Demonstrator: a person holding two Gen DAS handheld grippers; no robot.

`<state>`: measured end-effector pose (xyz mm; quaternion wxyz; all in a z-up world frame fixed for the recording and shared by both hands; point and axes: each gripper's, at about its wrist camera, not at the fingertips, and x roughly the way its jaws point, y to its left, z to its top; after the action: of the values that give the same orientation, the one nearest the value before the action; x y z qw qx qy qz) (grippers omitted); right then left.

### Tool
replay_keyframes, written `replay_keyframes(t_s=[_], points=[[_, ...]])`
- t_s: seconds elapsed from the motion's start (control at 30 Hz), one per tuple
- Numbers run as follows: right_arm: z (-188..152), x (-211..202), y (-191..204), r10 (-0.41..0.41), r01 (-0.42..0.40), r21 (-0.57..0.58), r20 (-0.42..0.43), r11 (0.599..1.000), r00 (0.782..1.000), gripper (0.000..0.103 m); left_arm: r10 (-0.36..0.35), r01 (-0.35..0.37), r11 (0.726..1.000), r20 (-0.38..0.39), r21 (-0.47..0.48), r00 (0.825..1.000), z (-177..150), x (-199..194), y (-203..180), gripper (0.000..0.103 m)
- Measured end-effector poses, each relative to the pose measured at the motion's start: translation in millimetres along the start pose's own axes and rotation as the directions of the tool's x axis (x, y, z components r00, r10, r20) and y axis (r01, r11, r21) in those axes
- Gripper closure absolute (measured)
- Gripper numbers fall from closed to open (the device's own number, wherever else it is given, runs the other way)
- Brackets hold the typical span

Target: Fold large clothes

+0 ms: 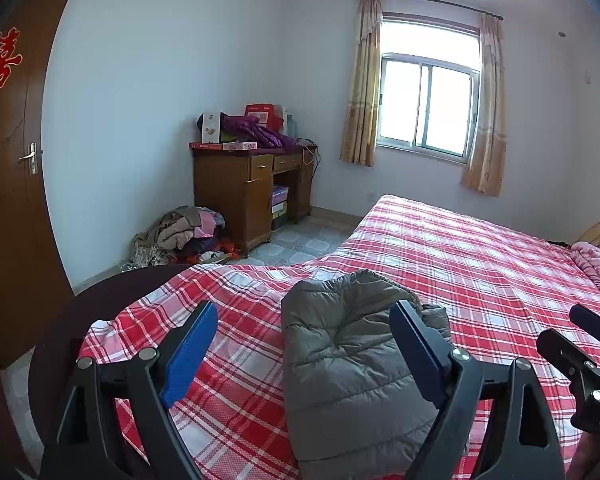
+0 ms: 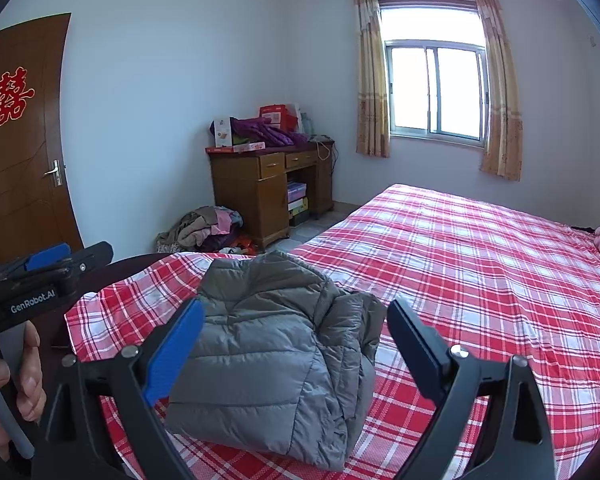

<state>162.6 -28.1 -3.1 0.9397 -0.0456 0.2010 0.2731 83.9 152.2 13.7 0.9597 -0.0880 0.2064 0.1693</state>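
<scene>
A grey quilted puffer jacket (image 1: pixel 348 364) lies folded into a compact bundle on the red plaid bed (image 1: pixel 480 264), near its front corner. My left gripper (image 1: pixel 304 356) is open and empty, held above the jacket's left part. In the right wrist view the jacket (image 2: pixel 268 356) shows as a rectangular bundle with a sleeve folded along its right side. My right gripper (image 2: pixel 296 348) is open and empty, just above and in front of the jacket. The left gripper (image 2: pixel 48 268) also shows at the left of the right wrist view, and the right gripper (image 1: pixel 584 344) at the right of the left wrist view.
A wooden desk (image 1: pixel 252 192) piled with boxes and purple clothes stands by the far wall. A heap of clothes (image 1: pixel 188 236) lies on the floor beside it. A brown door (image 1: pixel 8 168) is at the left. A pink blanket (image 1: pixel 596 264) lies at the bed's far right.
</scene>
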Motion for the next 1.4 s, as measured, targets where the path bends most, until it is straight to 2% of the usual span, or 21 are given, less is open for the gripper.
replay_keyframes(t_s=[1.4], points=[[1.5,-7.2,0.5,0.011,-0.012,0.022,0.017,1.000,1.000,0.007,0.014,-0.013,1.000,-0.018,0.024,1.000,-2.2,4.0,-5.6,0.015]])
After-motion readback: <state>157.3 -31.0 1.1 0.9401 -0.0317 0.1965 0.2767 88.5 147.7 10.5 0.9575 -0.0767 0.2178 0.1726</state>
